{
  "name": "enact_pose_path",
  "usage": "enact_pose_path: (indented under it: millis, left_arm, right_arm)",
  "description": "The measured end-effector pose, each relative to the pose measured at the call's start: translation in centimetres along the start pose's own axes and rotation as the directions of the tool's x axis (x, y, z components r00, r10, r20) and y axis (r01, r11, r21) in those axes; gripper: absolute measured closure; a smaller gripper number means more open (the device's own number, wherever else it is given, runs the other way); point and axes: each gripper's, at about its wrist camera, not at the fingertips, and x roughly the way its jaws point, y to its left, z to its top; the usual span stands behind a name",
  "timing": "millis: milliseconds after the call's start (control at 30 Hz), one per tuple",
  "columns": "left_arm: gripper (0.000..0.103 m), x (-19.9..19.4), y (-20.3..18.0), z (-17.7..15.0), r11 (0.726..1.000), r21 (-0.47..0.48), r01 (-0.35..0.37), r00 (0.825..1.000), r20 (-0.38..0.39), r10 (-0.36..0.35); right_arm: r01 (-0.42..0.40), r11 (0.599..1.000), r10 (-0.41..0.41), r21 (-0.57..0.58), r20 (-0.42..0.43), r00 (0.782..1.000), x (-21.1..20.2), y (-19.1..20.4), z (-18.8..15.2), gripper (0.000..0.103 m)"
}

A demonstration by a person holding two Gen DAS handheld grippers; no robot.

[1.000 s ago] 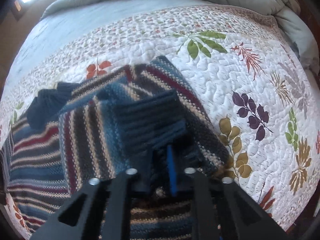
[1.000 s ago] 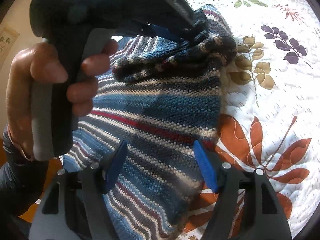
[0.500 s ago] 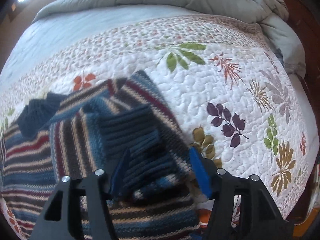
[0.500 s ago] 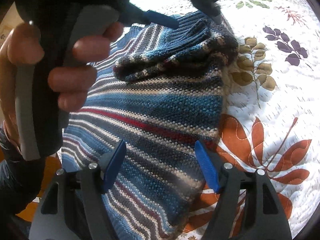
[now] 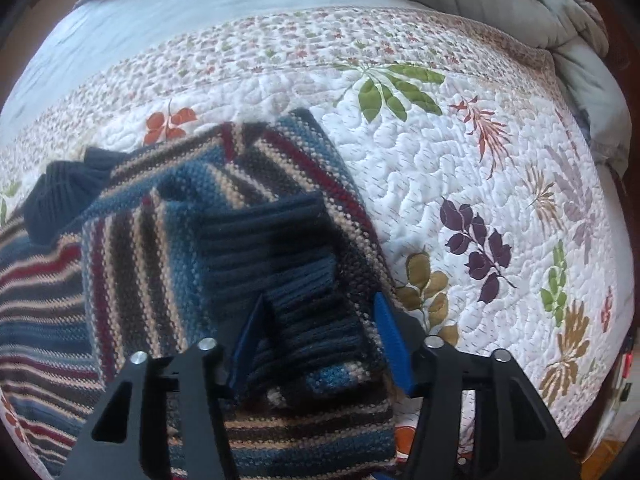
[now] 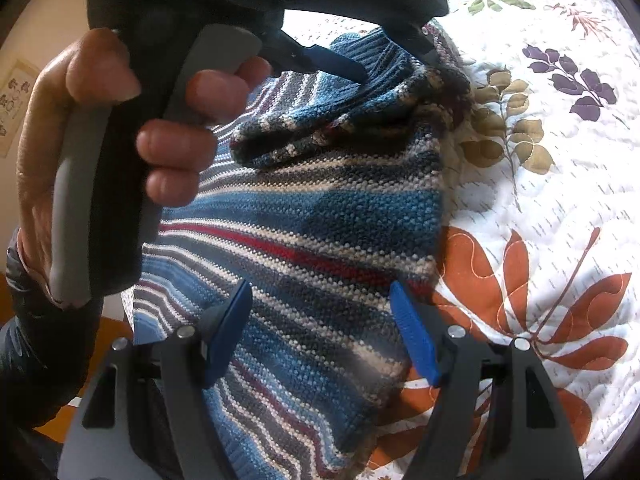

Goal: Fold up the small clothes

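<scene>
A: Left gripper points steeply down over the striped sweater on the floral quilt. The ribbed navy cuff of the folded-over sleeve sits right between the blue pads.

B: Gripping it?

A: No. Those jaws sprang apart and have just eased in a touch; the cuff lies between them, and I can't make out any pinch on the knit (the fabric sits flat, not bunched).

B: And the right gripper?

A: Spread wide above the sweater's body near its right-hand edge, stripes running across under both pads, nothing clamped. Further up its view, the person's hand wraps the left gripper's handle, and the folded sleeve lies beneath that tool's tips.

B: So the garment is flat on the bed?

A: Yes, sleeve folded across the chest.
</scene>
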Motion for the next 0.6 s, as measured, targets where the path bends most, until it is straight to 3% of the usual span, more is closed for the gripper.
enact_pose_path:
  millis: [67, 233, 400, 600]
  left_arm:
    - [0.055, -0.3, 0.2, -0.2, 1.0, -0.012, 0.021, 1.0, 0.003, -0.021]
    - [0.055, -0.5, 0.4, -0.3, 0.998, -0.02, 0.058, 0.998, 0.014, -0.057]
    - [0.055, -1.4, 1.7, -0.9, 0.988, -0.084, 0.127, 0.992, 0.037, -0.125]
    - [0.055, -1.2, 1.6, -0.3, 0.995, -0.07, 0.076, 0.996, 0.05, -0.073]
  right_arm:
    - [0.009, 1.0, -0.009, -0.008, -0.001, 1.0, 0.0, 0.0, -0.1, 0.032]
    - [0.031, 0.999, -0.031, -0.023, -0.005, 1.0, 0.4, 0.7, -0.2, 0.032]
    - [0.03, 0.999, -0.03, -0.02, -0.005, 1.0, 0.9, 1.3, -0.3, 0.032]
    - [0.037, 0.999, -0.037, -0.028, -0.007, 0.999, 1.2, 1.7, 0.0, 0.031]
